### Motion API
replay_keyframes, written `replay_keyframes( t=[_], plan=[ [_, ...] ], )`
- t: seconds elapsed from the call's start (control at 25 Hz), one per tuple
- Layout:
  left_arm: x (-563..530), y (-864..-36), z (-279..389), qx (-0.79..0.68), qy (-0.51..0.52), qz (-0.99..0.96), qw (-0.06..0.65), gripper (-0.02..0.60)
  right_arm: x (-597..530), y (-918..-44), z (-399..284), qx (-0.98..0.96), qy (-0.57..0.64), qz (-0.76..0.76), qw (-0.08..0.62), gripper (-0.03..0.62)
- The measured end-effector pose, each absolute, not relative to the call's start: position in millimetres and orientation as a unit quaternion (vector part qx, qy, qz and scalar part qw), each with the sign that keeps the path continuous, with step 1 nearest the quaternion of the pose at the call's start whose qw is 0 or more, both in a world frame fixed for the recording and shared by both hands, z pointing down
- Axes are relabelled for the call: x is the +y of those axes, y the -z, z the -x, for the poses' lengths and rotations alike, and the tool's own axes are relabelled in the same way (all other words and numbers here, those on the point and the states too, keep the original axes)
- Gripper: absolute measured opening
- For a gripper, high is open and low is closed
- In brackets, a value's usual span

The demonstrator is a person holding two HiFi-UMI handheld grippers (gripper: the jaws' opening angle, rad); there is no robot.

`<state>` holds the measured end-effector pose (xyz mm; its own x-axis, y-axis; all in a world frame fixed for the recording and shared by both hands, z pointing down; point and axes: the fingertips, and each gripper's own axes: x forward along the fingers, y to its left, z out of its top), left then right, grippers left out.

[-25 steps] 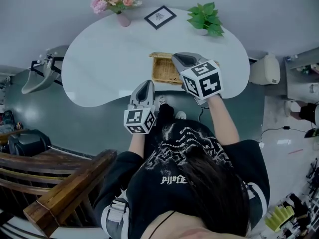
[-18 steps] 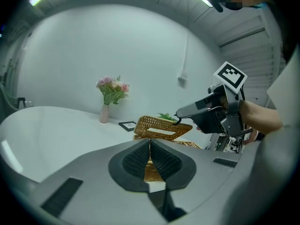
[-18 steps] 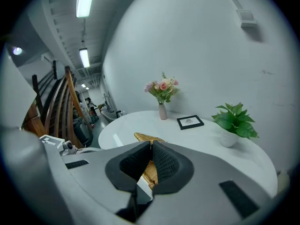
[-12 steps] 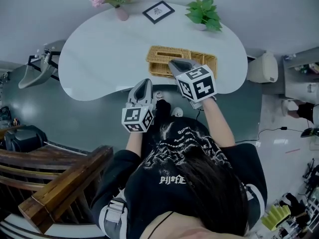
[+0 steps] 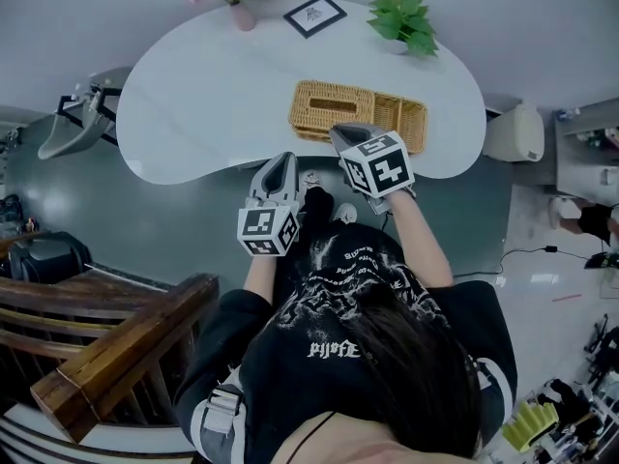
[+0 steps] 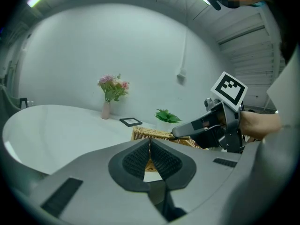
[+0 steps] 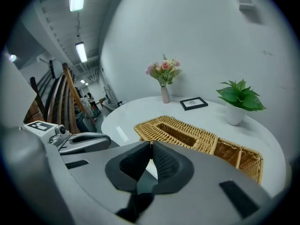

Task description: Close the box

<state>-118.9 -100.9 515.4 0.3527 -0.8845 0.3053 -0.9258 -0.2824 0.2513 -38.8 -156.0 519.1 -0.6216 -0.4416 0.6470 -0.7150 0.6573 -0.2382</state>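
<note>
Pointing down at wicker box [image 5: 334, 109], right claw [image 5: 339, 132]; left claw [image 5: 281, 159] near level.

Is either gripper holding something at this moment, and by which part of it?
Nothing is held. The left gripper and the right gripper both have jaws together and empty; the wicker box is between neither.

Hinged lid [image 5: 332, 107] of tan woven wicker box [image 5: 401, 124], tilted up before, now lies flat; right gripper [image 5: 340, 133] came down, wicker gone from its jaws.

Tan woven box [image 5: 334, 110]; white table [image 5: 193, 95]
</note>
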Motion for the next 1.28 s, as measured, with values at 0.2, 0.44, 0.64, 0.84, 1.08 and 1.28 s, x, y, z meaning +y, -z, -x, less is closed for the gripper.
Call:
replay_keyframes(
  t=[0.2,0.44,0.64,0.84,1.08,1.28],
  plan=[
    [-96,-518,118,-0.567,-0.057,-0.797,0.197,0.025,-149,-535,36,-0.861,-0.260,-0.332,0.285,0.041],
    [-93,-521,116,-0.566,-0.061,-0.798,0.197,0.025,-146,-551,37,-0.858,-0.272,-0.330,0.285,0.041],
    [-92,-519,115,-0.569,-0.056,-0.797,0.195,0.025,-139,-564,36,-0.857,-0.291,-0.317,0.285,0.044],
    [-92,-520,112,-0.569,-0.053,-0.796,0.198,0.025,-128,-556,34,-0.867,-0.292,-0.306,0.263,0.129],
    [-90,-517,101,-0.560,-0.048,-0.804,0.196,0.025,-122,-539,22,-0.880,-0.277,-0.323,0.211,0.164],
    [-88,-518,90,-0.549,-0.042,-0.812,0.193,0.025,-123,-527,2,-0.880,-0.257,-0.371,0.148,0.179]
  ],
)
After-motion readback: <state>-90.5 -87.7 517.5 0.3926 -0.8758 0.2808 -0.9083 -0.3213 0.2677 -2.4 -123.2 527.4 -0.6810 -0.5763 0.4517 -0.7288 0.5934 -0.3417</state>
